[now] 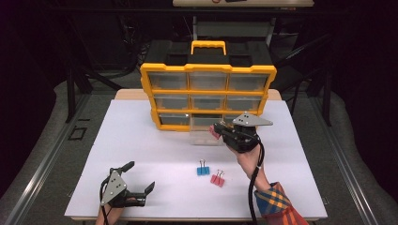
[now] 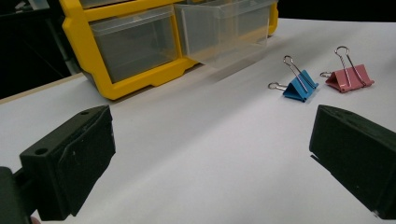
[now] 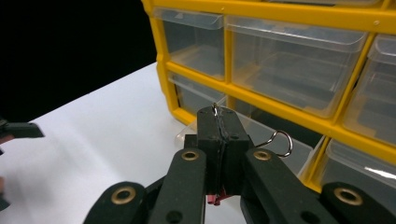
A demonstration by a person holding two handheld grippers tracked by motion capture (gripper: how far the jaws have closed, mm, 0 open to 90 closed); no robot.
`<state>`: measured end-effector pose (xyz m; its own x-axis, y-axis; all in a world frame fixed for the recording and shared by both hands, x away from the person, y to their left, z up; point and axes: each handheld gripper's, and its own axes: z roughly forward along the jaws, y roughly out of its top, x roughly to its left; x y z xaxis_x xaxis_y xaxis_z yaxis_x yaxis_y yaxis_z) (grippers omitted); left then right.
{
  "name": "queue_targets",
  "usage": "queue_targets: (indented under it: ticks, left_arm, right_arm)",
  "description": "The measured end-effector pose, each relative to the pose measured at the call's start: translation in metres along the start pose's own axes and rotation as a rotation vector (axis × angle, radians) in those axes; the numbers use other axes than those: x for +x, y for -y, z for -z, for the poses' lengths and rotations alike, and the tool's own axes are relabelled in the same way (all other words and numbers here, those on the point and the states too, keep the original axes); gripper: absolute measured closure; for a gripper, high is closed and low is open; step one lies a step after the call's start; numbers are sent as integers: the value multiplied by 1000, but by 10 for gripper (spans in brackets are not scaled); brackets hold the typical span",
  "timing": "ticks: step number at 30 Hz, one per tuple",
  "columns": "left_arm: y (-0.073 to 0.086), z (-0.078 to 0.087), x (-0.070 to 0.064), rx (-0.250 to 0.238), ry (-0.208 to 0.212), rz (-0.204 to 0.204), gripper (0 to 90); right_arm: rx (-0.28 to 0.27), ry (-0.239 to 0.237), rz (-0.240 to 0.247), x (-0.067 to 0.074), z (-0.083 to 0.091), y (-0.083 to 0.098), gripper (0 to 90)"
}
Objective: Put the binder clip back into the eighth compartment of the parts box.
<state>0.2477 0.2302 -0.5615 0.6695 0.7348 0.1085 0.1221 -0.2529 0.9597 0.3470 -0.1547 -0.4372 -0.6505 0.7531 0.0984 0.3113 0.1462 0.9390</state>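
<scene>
Red binder clip (image 3: pixel 215 198): pinched between closed right fingers (image 3: pixel 219 126), wire loop upward. Pulled-out clear drawer (image 3: pixel 299 151) lies just beyond and below. Left fingers (image 2: pixel 70 158) spread, empty, on counter (image 1: pixel 155 154).

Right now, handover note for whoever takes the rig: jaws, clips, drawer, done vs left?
Right gripper: jaws shut on a red binder clip, held over the pulled-out clear drawer in the bottom row of the yellow organizer.
Left gripper: jaws open, holding nothing, at the near left of the white table.
On the table: blue binder clip and pink binder clip, side by side, apart.
Done: drawer out, one clip picked up.
Left: probably drop this clip in the drawer, then the other two, then close it.
</scene>
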Motion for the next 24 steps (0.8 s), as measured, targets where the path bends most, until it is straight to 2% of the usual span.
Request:
queue_targets:
  ticks: [14,24]
  left_arm:
    - [0,0,0,0,2,-2,1]
    - [0,1,0,-1,1,1,1]
  right_arm:
    - [14,78,32,-17,-28,6,893]
    - [38,89,41,-18,-49,9,890]
